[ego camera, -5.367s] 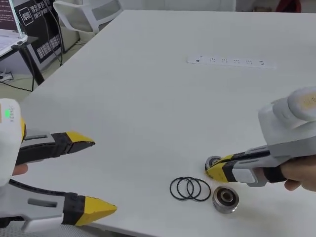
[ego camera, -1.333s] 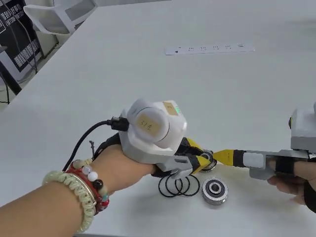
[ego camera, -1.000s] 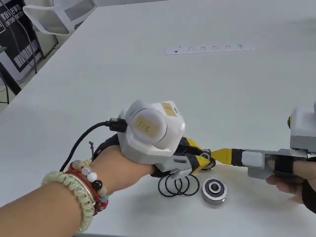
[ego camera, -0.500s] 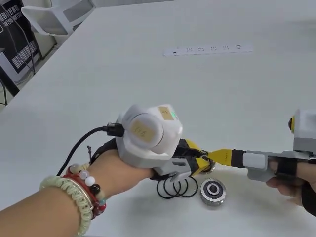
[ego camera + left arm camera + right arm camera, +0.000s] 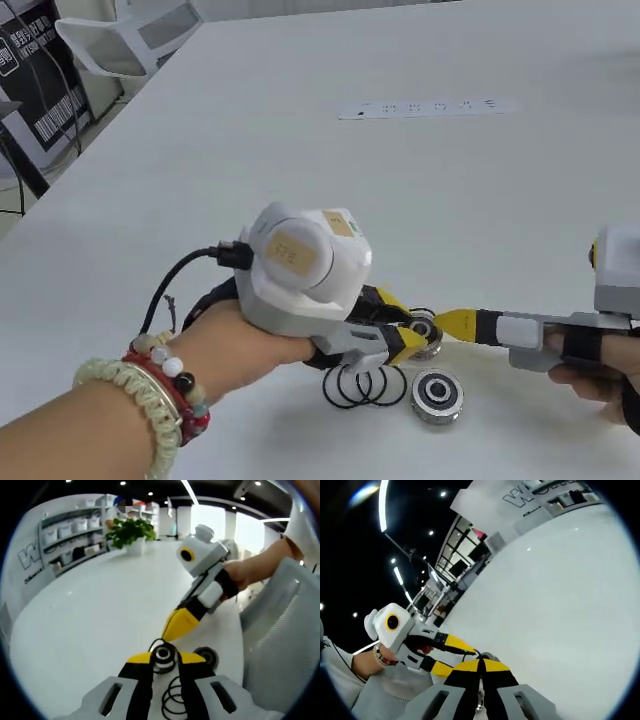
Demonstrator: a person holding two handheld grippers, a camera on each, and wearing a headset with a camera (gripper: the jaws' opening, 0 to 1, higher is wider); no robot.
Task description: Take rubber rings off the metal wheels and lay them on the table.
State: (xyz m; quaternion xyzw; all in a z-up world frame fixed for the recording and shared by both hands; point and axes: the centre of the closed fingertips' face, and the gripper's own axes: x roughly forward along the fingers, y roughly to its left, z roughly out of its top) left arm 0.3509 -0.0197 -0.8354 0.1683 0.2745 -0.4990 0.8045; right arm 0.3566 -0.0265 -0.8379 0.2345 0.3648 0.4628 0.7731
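— Starting with the head view, where does the person have the two grippers?
— The left gripper (image 5: 408,323) is clamped on a metal wheel (image 5: 425,328) at the white table (image 5: 300,170). The right gripper (image 5: 450,322) comes in from the right and points its closed tip at that wheel. Three loose rings (image 5: 365,385) lie overlapping on the table, just beside a second wheel (image 5: 438,395).
— And the left gripper view?
— Its jaws grip the wheel (image 5: 164,655) between their yellow tips. A rubber ring (image 5: 154,644) loops up off the wheel to the tip of the right gripper (image 5: 170,630).
— The right gripper view?
— Its jaws are pressed together, pinching that ring. The wheel (image 5: 491,656) sits just past them, and the left gripper (image 5: 455,657) holds it from the left.
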